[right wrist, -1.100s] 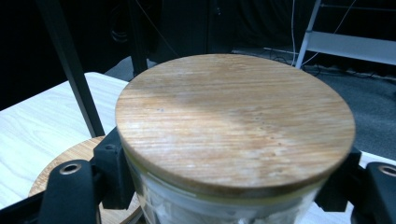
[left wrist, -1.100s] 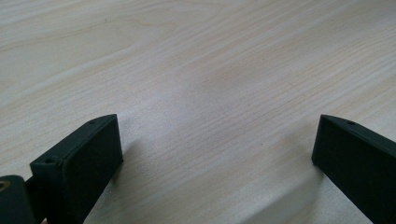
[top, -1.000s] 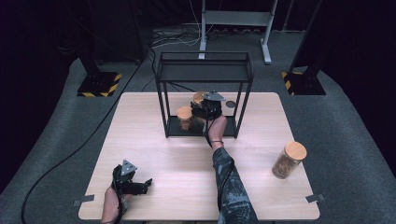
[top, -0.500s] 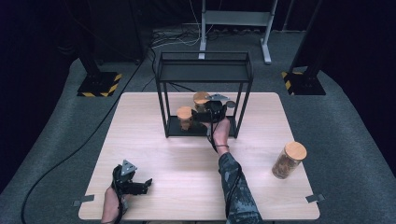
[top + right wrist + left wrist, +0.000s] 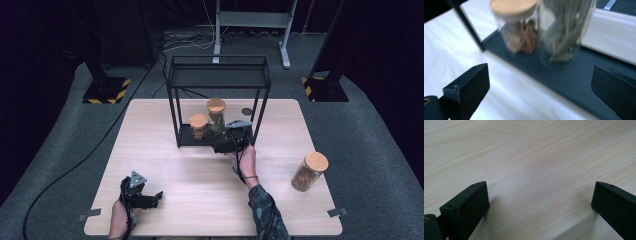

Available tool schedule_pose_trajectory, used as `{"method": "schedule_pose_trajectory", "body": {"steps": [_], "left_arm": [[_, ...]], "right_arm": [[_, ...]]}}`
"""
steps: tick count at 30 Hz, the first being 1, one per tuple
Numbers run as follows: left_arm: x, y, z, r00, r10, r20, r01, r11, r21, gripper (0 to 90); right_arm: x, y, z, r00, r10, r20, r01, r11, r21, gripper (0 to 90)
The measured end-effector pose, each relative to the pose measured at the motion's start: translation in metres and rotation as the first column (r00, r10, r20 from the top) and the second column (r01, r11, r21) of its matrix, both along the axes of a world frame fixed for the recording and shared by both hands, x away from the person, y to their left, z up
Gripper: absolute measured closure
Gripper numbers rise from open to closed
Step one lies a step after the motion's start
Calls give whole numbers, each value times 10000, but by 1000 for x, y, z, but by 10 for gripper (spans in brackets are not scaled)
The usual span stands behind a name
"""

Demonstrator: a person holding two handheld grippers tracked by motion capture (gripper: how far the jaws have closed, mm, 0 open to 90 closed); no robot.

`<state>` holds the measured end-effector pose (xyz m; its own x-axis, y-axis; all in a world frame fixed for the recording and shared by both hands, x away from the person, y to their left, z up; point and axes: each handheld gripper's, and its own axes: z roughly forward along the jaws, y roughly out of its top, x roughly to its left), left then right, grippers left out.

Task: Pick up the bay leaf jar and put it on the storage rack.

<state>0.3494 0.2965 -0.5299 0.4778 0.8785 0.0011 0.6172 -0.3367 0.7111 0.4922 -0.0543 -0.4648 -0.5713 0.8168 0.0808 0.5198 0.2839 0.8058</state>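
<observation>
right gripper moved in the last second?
Yes. The right gripper has pulled back toward the person, from inside the black rack by the jars to the rack's front edge, jaws open and empty.

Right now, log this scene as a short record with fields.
surface: wooden table
rack: black metal shelf frame, at the table's far side
on rack base: short cork-lidded jar, tall cork-lidded jar
off rack: third cork-lidded jar, near right edge
right tongs: open, empty, at rack front
left tongs: open, empty, low over table
</observation>
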Motion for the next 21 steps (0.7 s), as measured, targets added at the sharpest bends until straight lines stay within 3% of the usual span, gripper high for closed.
{"method": "schedule_pose_trajectory", "body": {"steps": [8, 15, 21], "left_arm": [[0, 0, 0, 10000, 26, 5, -26, 10000, -4, 7], [0, 0, 0, 10000, 50, 34, -50, 10000, 37, 6], [0, 0, 0, 10000, 59, 48, -59, 10000, 49, 5]], "right_arm": [[-51, -11, -25, 9945, 844, -621, -883, 9940, -639, 7], [-88, -33, -45, 9912, 1014, -852, -1075, 9918, -694, 0], [-119, -58, -56, 9948, 735, -707, -783, 9946, -676, 0]]}}
